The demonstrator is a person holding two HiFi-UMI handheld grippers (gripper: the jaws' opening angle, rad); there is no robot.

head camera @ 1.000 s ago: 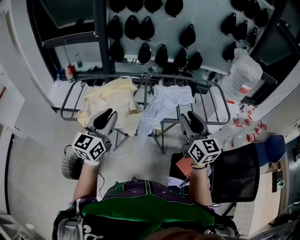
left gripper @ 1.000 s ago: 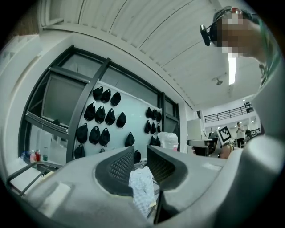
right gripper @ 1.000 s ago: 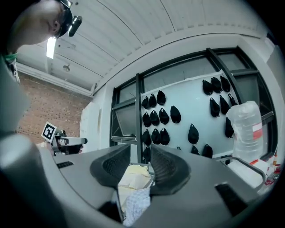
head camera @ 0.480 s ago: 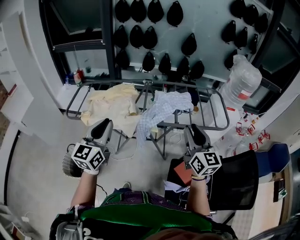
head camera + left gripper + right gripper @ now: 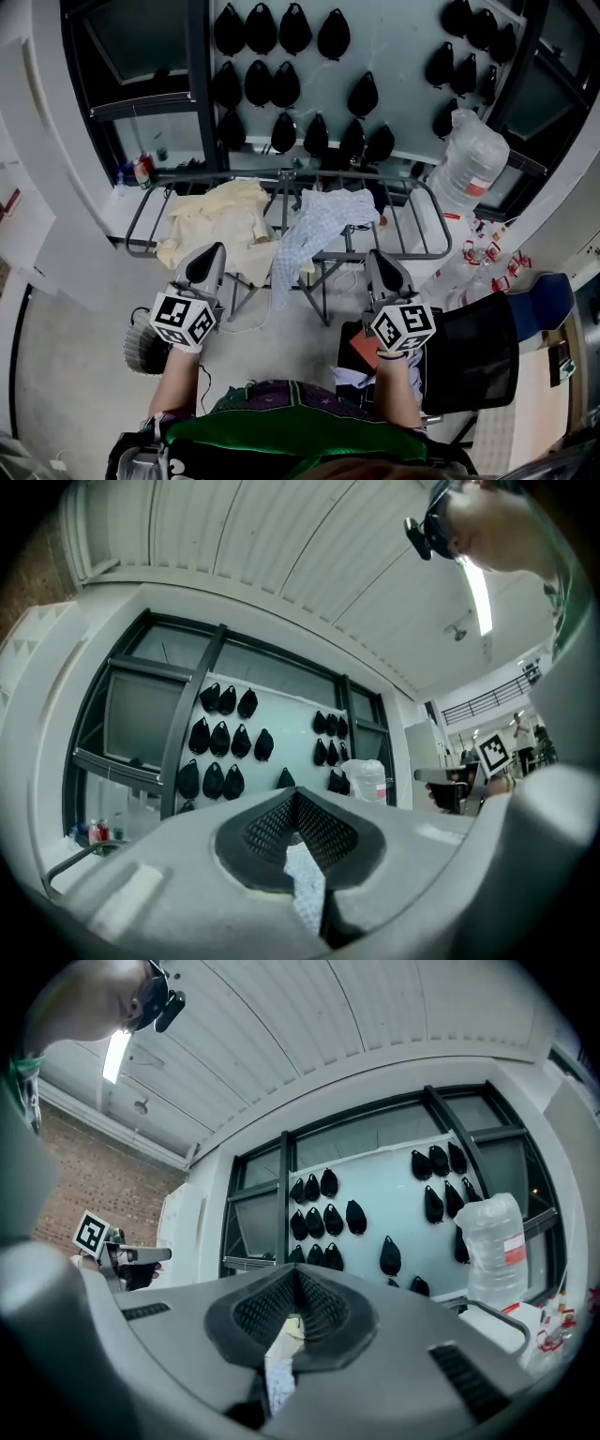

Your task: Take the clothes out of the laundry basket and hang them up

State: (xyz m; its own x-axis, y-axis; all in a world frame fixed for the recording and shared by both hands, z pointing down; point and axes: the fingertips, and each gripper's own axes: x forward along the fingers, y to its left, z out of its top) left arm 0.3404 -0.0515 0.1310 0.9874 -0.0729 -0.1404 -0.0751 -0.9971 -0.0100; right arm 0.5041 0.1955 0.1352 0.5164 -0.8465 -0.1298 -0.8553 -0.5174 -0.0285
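Observation:
A pale yellow garment [image 5: 220,220] and a blue-white checked garment [image 5: 319,220] hang over the grey drying rack [image 5: 429,214] in the head view. My left gripper [image 5: 208,258] hovers in front of the rack, below the yellow garment. Its jaws have just been closing and now stand shut with nothing between them. My right gripper [image 5: 379,264] hovers below the rack's right half. Its jaws have also just closed, empty. In the left gripper view the left gripper [image 5: 295,803] shows its pads together. The right gripper [image 5: 295,1283] looks the same in its own view. The laundry basket [image 5: 139,345] stands on the floor at my left.
A large water bottle [image 5: 473,159] stands right of the rack. A black chair [image 5: 469,352] is close to my right arm. Several black pouches [image 5: 281,84] hang on the wall behind the rack. Small bottles [image 5: 141,171] stand at the far left.
Both grippers' jaws have gone from open to shut, with nothing caught in them. Both hands have drawn back a little from the rack.

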